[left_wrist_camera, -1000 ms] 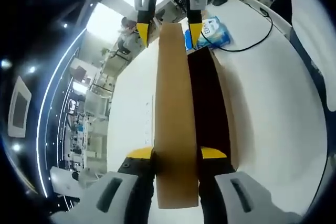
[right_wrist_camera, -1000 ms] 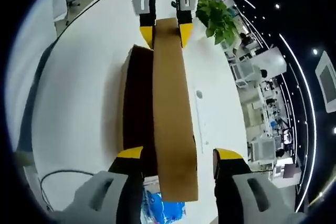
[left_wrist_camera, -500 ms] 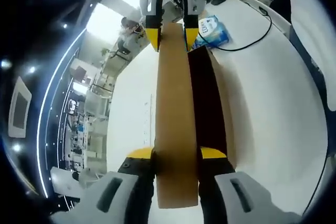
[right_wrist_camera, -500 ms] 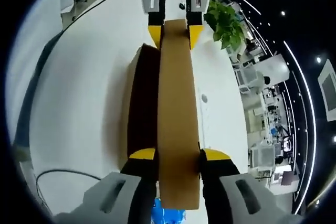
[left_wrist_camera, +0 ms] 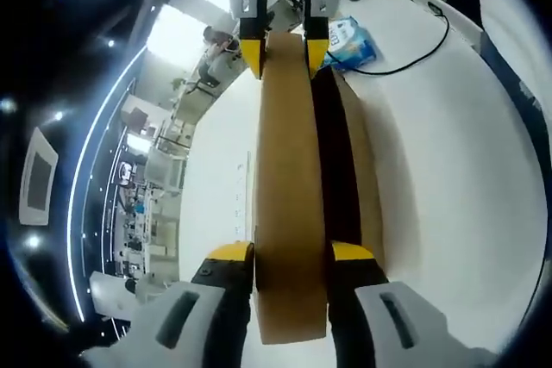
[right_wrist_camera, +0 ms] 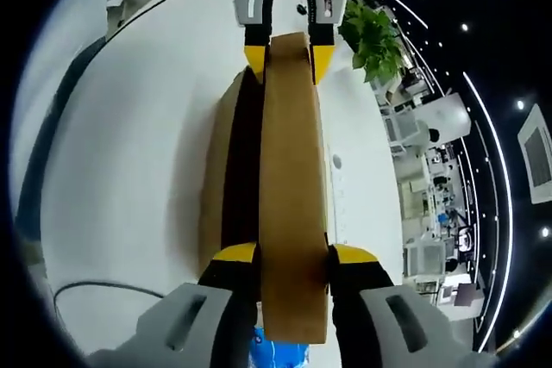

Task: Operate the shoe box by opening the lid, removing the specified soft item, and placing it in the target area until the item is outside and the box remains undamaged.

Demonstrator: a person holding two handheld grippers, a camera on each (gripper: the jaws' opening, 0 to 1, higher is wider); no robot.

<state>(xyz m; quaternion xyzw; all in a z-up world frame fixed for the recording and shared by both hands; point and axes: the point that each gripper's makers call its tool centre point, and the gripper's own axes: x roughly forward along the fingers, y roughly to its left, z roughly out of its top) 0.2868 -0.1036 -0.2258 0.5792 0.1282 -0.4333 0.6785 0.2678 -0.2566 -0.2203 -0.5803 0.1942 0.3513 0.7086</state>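
A: Where was the shoe box [left_wrist_camera: 349, 161]?
B: On the white table [left_wrist_camera: 448, 152], its brown lid [left_wrist_camera: 289, 187] lifted off it; dark gap beside.
A: Grippers?
B: Left hand-held gripper [left_wrist_camera: 289, 252] clamped one lid end, right hand-held gripper [right_wrist_camera: 291, 253] clamped the other. Blue packet [left_wrist_camera: 349, 40] and black cable [left_wrist_camera: 414, 53] lay beyond.

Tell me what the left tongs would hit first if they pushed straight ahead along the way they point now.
Probably the right tongs, clamped on the far end of the same brown lid that the left tongs grip; depth is hard to judge.
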